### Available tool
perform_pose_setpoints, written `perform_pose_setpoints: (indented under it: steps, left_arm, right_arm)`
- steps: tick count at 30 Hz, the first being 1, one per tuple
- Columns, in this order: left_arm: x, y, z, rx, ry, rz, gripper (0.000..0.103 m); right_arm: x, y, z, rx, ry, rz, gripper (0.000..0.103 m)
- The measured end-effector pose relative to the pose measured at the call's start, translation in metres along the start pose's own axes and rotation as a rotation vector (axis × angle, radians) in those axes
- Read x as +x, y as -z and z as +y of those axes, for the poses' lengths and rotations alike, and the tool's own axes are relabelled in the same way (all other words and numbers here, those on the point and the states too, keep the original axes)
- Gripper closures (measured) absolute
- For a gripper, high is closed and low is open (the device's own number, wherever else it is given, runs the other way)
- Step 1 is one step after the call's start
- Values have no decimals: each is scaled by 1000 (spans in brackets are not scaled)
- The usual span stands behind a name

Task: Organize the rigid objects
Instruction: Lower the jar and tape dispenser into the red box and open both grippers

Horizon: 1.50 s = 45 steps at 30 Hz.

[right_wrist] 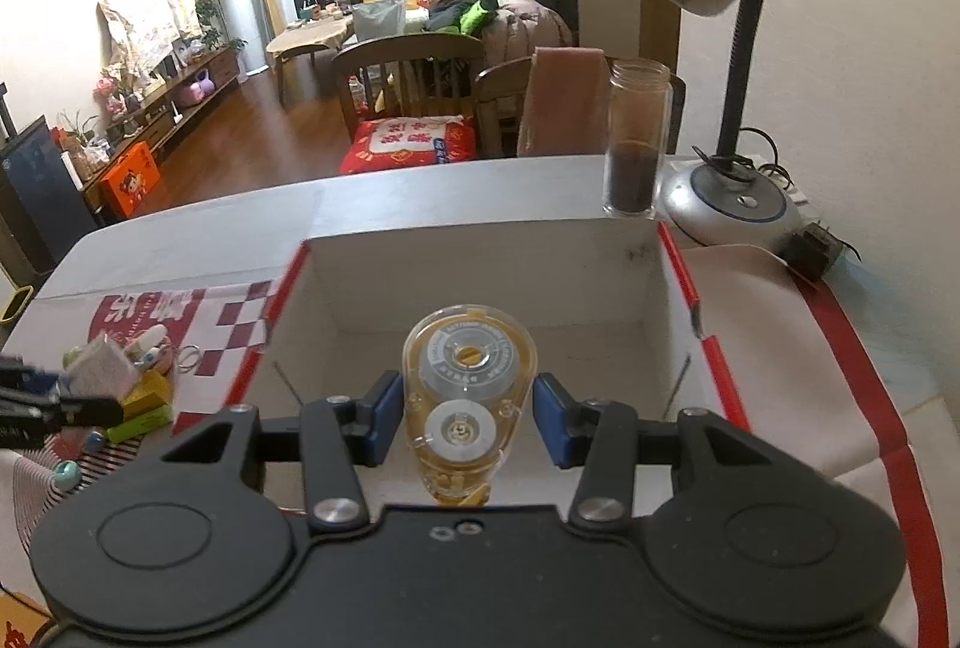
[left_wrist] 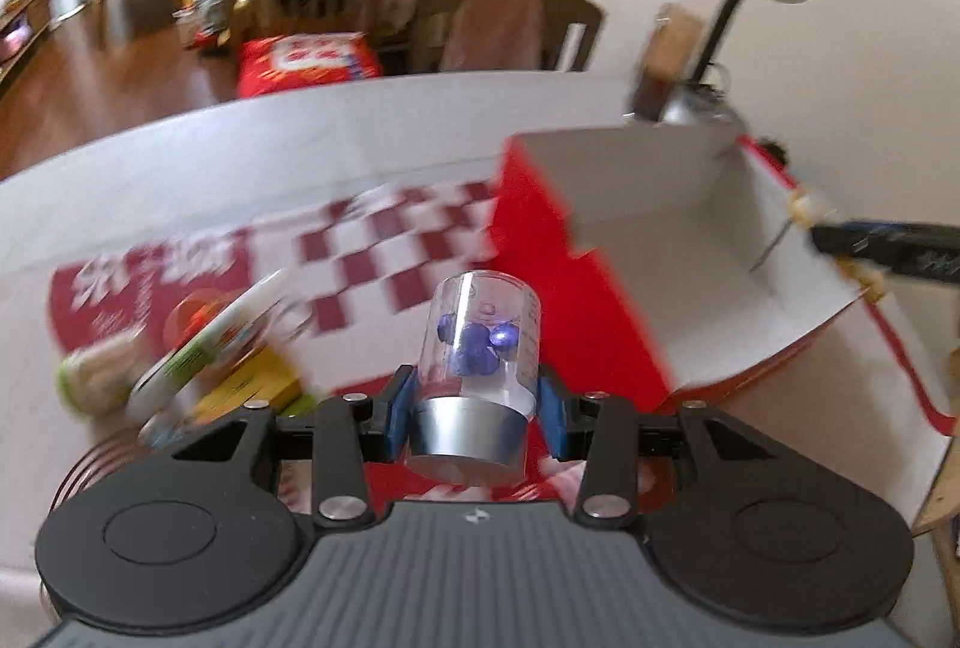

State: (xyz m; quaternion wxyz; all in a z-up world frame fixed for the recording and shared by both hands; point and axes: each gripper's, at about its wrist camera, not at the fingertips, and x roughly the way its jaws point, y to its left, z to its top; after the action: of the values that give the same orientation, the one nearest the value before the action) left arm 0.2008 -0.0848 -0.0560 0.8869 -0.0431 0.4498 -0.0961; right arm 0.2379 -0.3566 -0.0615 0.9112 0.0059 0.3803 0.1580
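Observation:
My left gripper is shut on a clear plastic bottle with blue beads and a silver cap, held above the table just left of the red box. My right gripper holds a clear yellow correction tape dispenser over the open white inside of the same red box. The right gripper's fingers do not visibly press on the dispenser. A pile of small items lies left of the box; it is blurred in the left wrist view.
A tall glass jar with dark contents stands behind the box. A desk lamp sits at the back right beside a black adapter. The box lid flap lies open to the right. Chairs stand beyond the table's far edge.

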Motion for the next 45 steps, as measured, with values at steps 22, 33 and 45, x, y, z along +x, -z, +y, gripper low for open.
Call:
perform_pose_setpoints:
  steps: [22, 33, 45]
  left_arm:
    - [134, -95, -137, 183, 92, 156, 62]
    - [198, -94, -156, 202, 85, 308, 62]
    - [229, -80, -153, 192, 41, 446, 62]
  right_arm:
    - [70, 1, -28, -106, 23, 185, 57]
    - [102, 10, -28, -148, 45, 354, 57]
    - [108, 20, -26, -136, 86, 425, 56]
